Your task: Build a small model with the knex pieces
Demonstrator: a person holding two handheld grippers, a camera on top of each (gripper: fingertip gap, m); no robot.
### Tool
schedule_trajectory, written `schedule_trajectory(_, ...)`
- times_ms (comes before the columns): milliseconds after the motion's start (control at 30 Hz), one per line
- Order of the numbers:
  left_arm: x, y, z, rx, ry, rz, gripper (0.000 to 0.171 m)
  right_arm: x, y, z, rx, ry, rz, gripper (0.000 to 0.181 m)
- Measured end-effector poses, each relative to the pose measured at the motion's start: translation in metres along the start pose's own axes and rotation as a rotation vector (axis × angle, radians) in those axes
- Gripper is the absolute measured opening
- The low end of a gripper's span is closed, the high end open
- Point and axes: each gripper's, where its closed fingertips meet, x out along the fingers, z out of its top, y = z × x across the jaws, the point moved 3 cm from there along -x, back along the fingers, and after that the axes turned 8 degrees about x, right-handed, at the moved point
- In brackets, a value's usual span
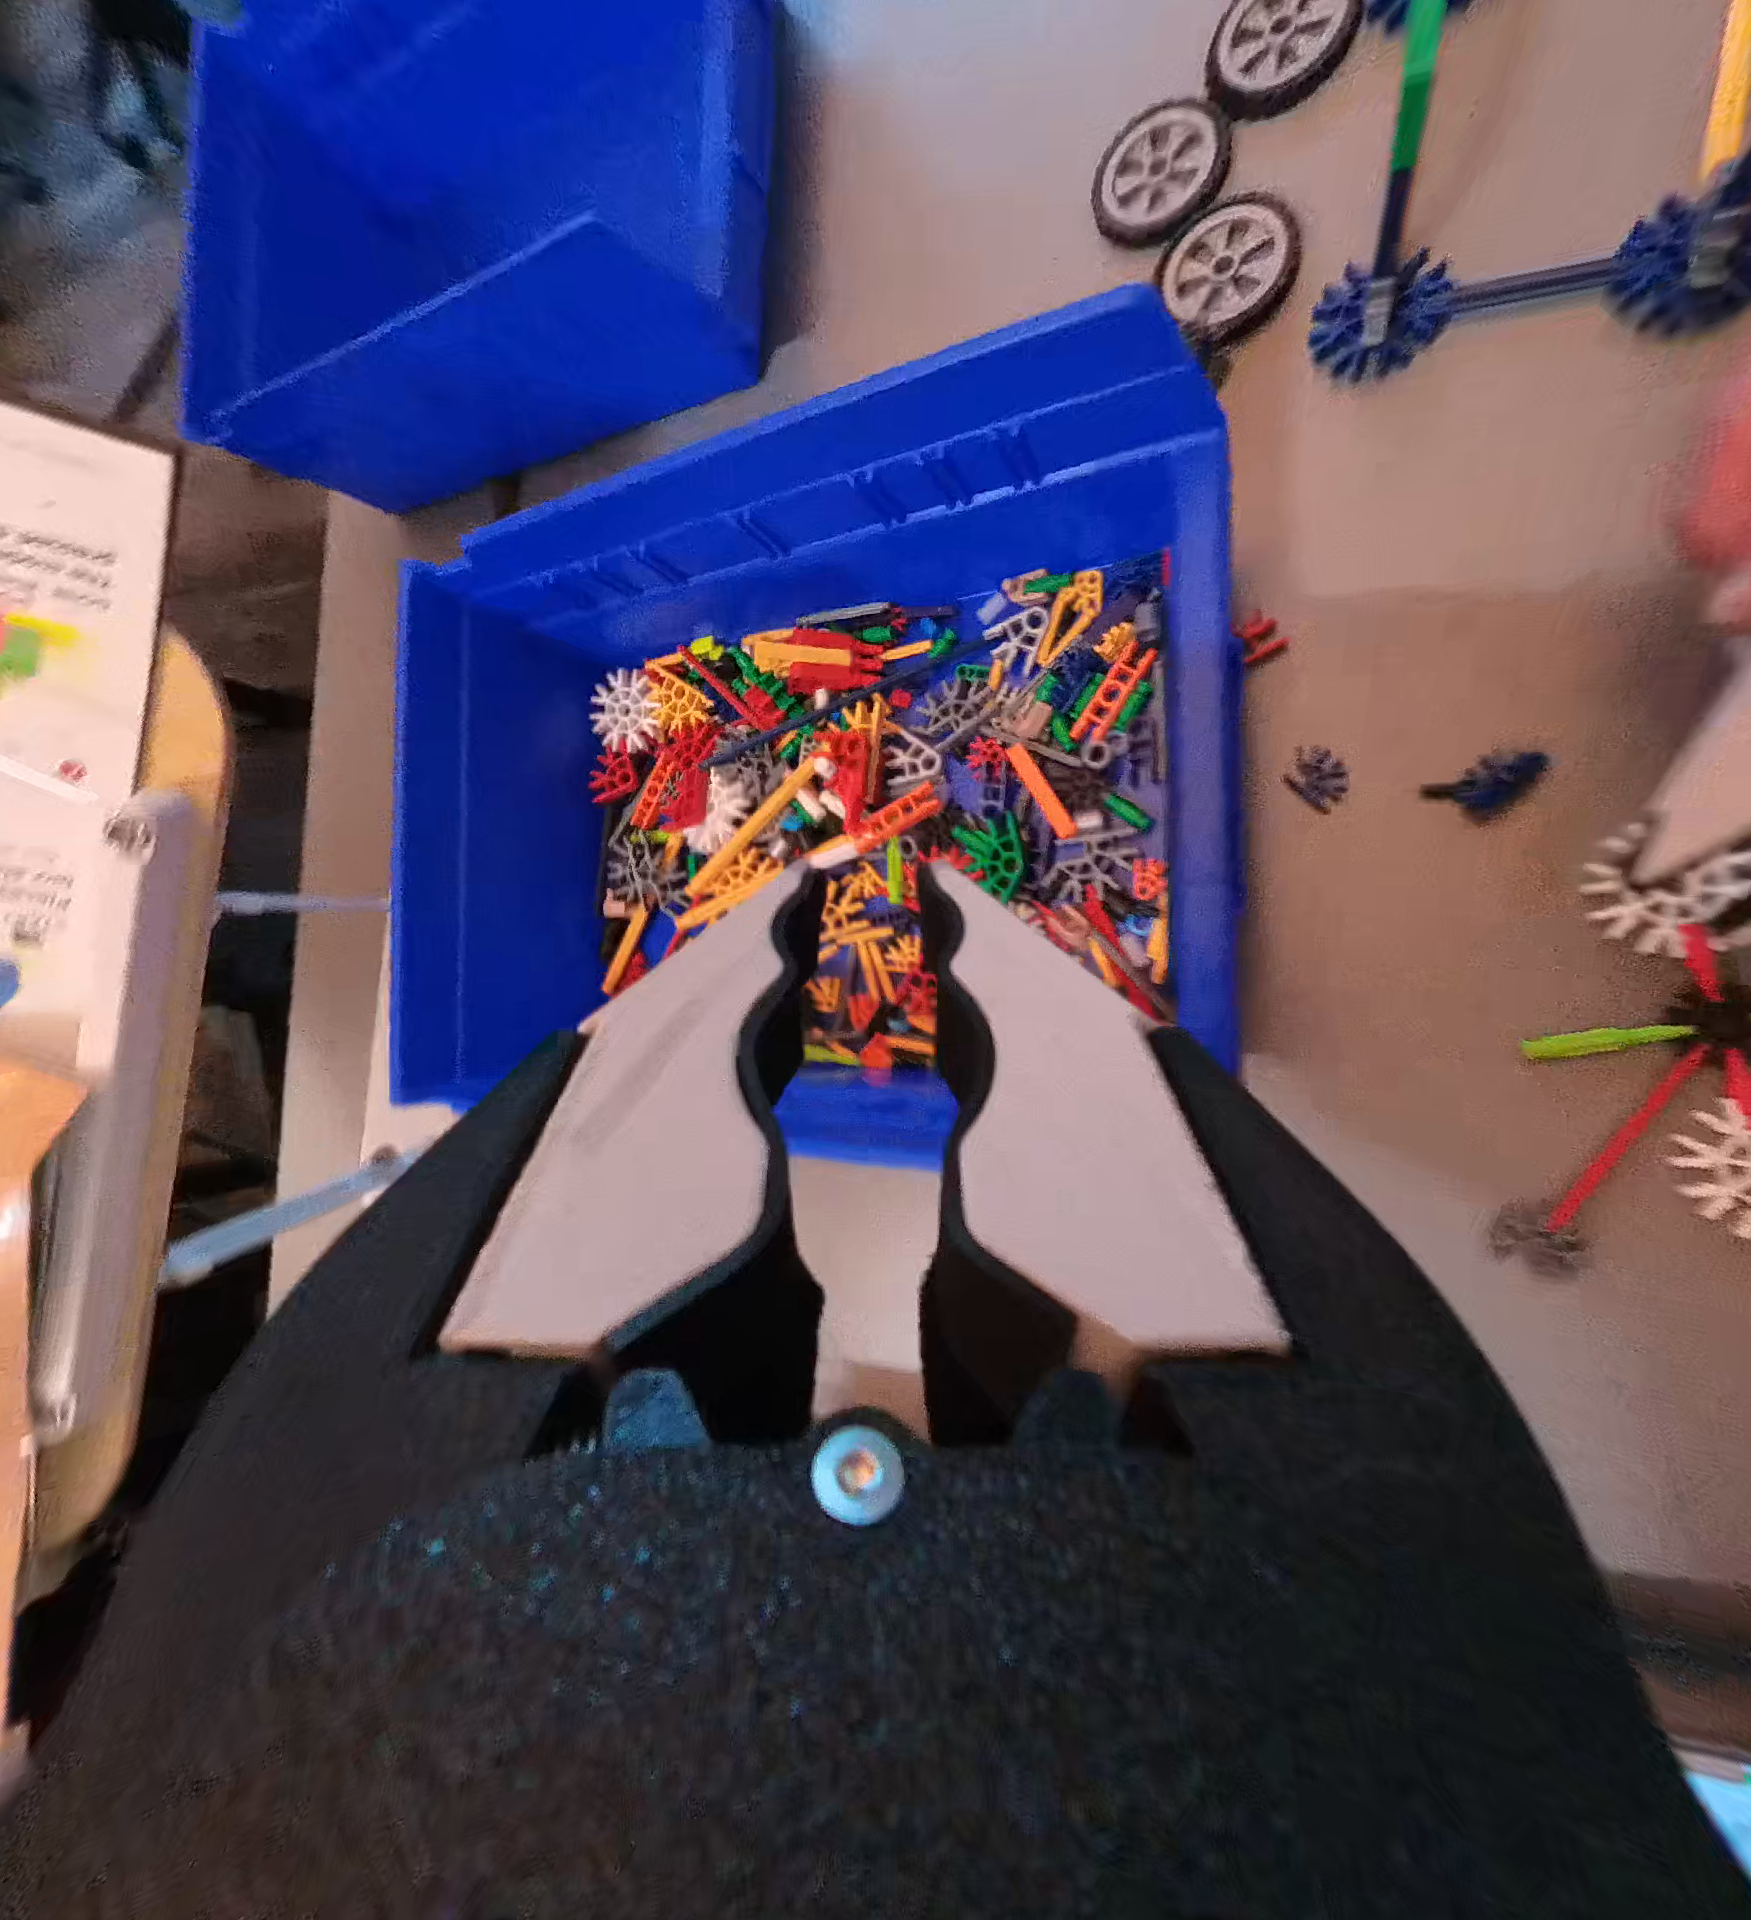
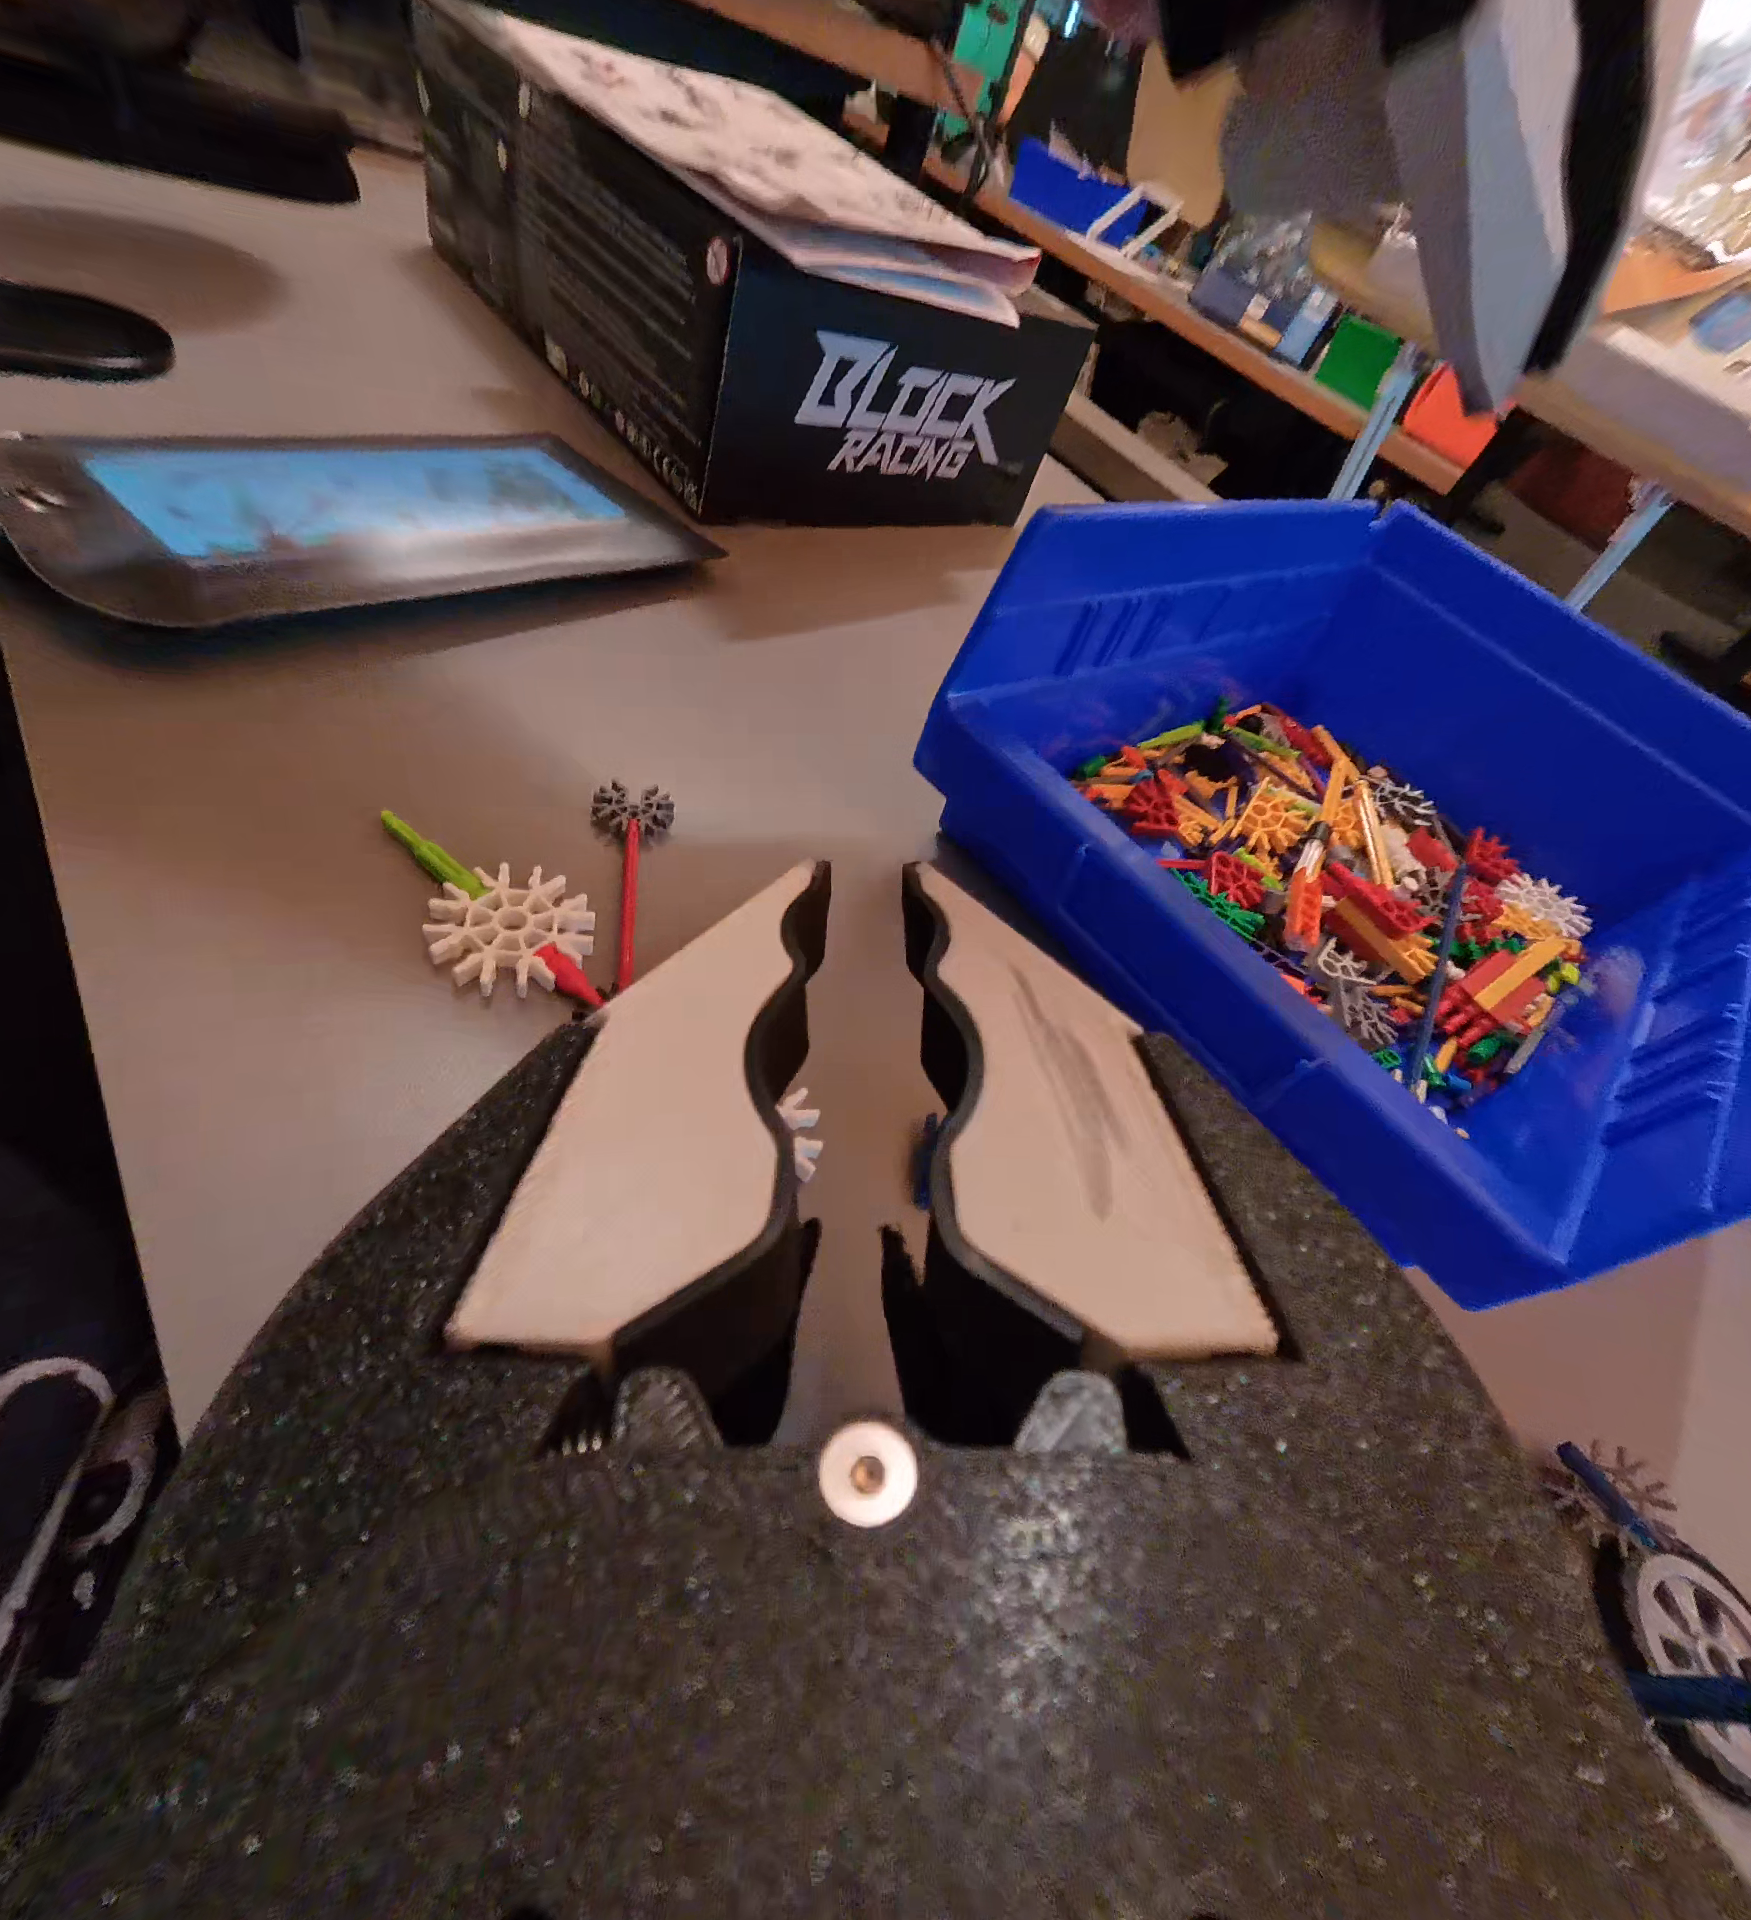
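Observation:
My left gripper (image 1: pixel 863 878) is open and empty. It hangs above a blue bin (image 1: pixel 497 831) filled with small colourful construction pieces (image 1: pixel 881 790). My right gripper (image 2: pixel 866 873) is open, low over the table beside the same bin (image 2: pixel 1110 623). A white snowflake connector (image 2: pixel 800 1132) and a small blue piece (image 2: pixel 923 1158) show between its jaws, not gripped. In the left wrist view its fingers (image 1: pixel 1744 758) reach down at that white connector (image 1: pixel 1660 894). A second white connector (image 2: pixel 507 925) with green and red rods lies to its left.
A second blue bin (image 1: pixel 476 239) stands behind the first. Grey wheels (image 1: pixel 1162 171) and a blue connector frame (image 1: pixel 1380 312) lie at the back right. A black box (image 2: pixel 746 343) and a flat black device (image 2: pixel 331 520) sit on the table (image 2: pixel 331 727). A wheel (image 2: pixel 1702 1662) lies near right. Tip to tip, the grippers are about 15 cm apart. From either gripper's tips it is about 25 cm to the wheel (image 2: pixel 1702 1662). Seen from the left wrist view (image 1: pixel 1229 268) as well.

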Motion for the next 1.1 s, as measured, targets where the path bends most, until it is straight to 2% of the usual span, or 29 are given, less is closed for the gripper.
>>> schedule_trajectory(133,0.05,0.021,-0.006,0.112,0.073,-0.163,0.013,-0.006,-0.005,0.004,0.017,-0.051,-0.006,0.012)
schedule_trajectory(300,0.1,0.012,-0.023,0.273,0.156,-0.422,0.018,-0.009,-0.01,0.007,0.037,-0.09,-0.016,0.011)
schedule_trajectory(433,0.118,-0.005,-0.025,0.322,0.172,-0.582,0.021,-0.011,-0.011,0.009,0.047,-0.105,-0.014,0.01)
schedule_trajectory(567,0.135,-0.008,-0.042,0.427,0.3,-0.596,0.033,-0.011,-0.012,0.009,0.049,-0.107,-0.016,0.01)
schedule_trajectory(767,0.152,-0.015,-0.04,0.426,0.253,-0.64,0.035,-0.012,-0.014,0.01,0.069,-0.115,-0.013,0.01)
schedule_trajectory(900,0.16,-0.012,-0.043,0.401,0.266,-0.667,0.029,-0.012,-0.015,0.01,0.075,-0.115,-0.013,0.01)
schedule_trajectory(967,0.164,-0.009,-0.051,0.432,0.318,-0.652,0.022,-0.012,-0.015,0.01,0.076,-0.116,-0.013,0.01)
schedule_trajectory(1033,0.166,-0.007,-0.049,0.425,0.316,-0.66,0.01,-0.012,-0.015,0.01,0.08,-0.117,-0.013,0.01)
schedule_trajectory(1100,0.167,-0.006,-0.05,0.427,0.328,-0.672,0.009,-0.012,-0.016,0.01,0.085,-0.12,-0.012,0.01)
